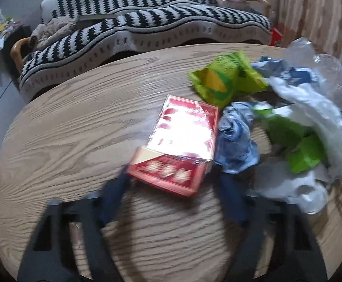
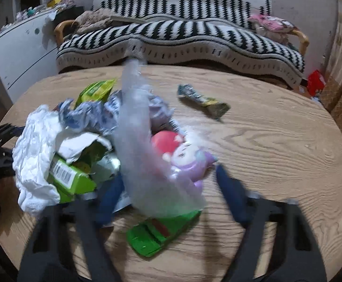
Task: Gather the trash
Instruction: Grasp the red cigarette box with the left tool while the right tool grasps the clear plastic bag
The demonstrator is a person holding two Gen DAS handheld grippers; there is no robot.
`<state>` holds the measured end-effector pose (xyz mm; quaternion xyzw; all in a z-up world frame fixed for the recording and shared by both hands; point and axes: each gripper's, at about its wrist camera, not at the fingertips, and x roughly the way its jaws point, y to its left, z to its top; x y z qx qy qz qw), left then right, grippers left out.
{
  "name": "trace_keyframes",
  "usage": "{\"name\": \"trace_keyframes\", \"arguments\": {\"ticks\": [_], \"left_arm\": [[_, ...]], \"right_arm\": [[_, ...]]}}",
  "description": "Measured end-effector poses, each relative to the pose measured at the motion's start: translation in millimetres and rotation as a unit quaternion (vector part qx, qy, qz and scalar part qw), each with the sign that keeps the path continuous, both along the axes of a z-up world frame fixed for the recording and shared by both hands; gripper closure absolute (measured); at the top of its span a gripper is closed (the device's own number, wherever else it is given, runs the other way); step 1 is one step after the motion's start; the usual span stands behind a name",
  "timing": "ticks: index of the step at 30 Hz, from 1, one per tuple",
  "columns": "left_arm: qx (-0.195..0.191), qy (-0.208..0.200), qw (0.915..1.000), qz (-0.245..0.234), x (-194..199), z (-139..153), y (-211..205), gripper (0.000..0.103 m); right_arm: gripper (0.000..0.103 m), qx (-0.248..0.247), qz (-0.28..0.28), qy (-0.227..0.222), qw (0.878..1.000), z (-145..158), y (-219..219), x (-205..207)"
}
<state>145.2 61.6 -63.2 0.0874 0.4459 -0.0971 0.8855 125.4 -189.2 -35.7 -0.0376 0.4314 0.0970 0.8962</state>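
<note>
Around the red box [image 1: 175,150], wide-spread left fingers [image 1: 114,195], grasping nothing.

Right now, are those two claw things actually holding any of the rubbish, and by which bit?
Nothing is held. The left gripper stands open around the near end of the red box. The right gripper is open around the clear plastic bag.

Each tool is built from matte black angular arms with rectangular cut-outs, ending in two dark navy blue fingers. The left tool [image 1: 173,178] and the right tool [image 2: 168,176] are alike in shape and colour. Fine detail such as screws is lost to blur.
</note>
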Motion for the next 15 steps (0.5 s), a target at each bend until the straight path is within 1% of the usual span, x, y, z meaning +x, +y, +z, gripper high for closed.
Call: {"name": "trace_keyframes", "arguments": {"ticks": [1, 2, 3, 4, 7, 11, 13, 15], "left_arm": [[0.003, 0.003, 1.0000, -0.001, -0.4, 0.6, -1.2, 0.043], [0.003, 0.001, 1.0000, -0.001, -3.2, 2.1, -3.1, 0.044], [0.005, -0.003, 1.0000, 0.000, -5.6, 3.8, -4.1, 0.044], [0.009, -0.007, 0.9999, 0.003, -10.3, 7.0, -5.5, 0.044], [0.005, -0.019, 0.9997, 0.016, -19.0, 20.4, -3.3, 0.044], [0.017, -0.046, 0.9970, 0.061, -29.2, 42.9, 5.7, 0.044], [0.016, -0.056, 0.9943, 0.089, -33.7, 55.8, 9.5, 0.044], [0.003, -0.060, 0.9925, 0.106, -38.1, 66.5, 9.9, 0.044]], "right_arm": [[0.064, -0.001, -0.003, -0.005, 1.000, 1.9, 0.0, -2.0], [0.082, 0.002, -0.004, -0.011, 1.000, 4.7, -1.0, -4.0], [0.090, 0.018, -0.004, -0.015, 1.000, 10.4, -5.5, -5.3], [0.094, 0.034, -0.004, -0.018, 0.999, 13.6, -8.9, -8.8], [0.098, 0.066, -0.015, -0.041, 0.997, 30.6, -23.2, -20.3], [0.098, 0.096, -0.030, -0.067, 0.993, 52.9, -45.2, -37.1], [0.098, 0.103, -0.040, -0.073, 0.991, 62.1, -60.5, -46.1], [0.098, 0.102, -0.052, -0.078, 0.990, 70.0, -77.9, -57.3]]}}
